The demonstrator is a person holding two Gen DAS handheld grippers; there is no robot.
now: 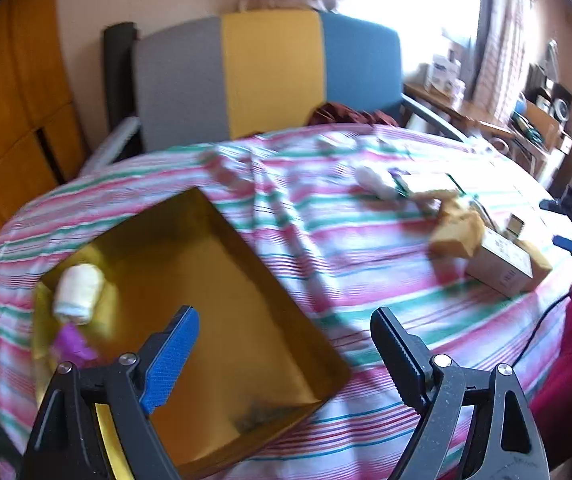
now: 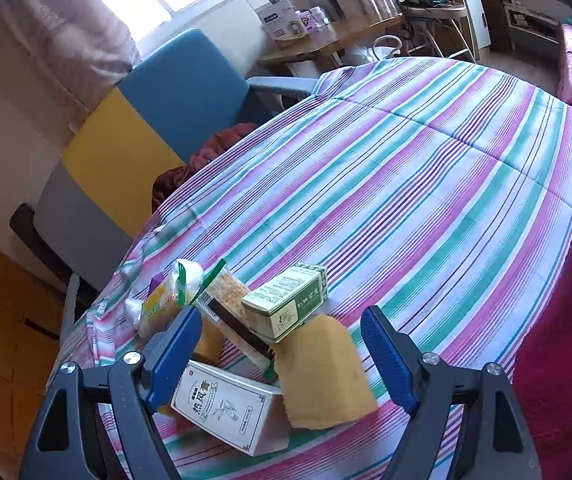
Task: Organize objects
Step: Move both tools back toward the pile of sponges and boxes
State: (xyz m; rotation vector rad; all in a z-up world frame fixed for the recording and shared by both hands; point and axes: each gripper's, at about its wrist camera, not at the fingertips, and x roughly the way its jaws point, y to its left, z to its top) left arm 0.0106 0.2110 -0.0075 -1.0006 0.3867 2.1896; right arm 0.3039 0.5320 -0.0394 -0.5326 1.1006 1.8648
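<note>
A gold open box (image 1: 222, 292) lies on the striped cloth at the left. It holds a white roll (image 1: 78, 294) and a purple item (image 1: 72, 344). My left gripper (image 1: 286, 332) is open and empty over the box's right rim. My right gripper (image 2: 282, 332) is open and empty over a pile of objects: a yellow sponge (image 2: 324, 372), a green and white box (image 2: 288, 302), a white carton with Chinese print (image 2: 232, 406), and a long flat packet (image 2: 230, 312). The pile also shows blurred in the left wrist view (image 1: 486, 244).
The striped tablecloth (image 2: 426, 200) covers a round table. A chair with grey, yellow and blue panels (image 1: 270, 76) stands behind it. A small packet and a white wrapped item (image 2: 158, 304) lie at the pile's left. A cluttered wooden desk (image 2: 326, 36) stands by the window.
</note>
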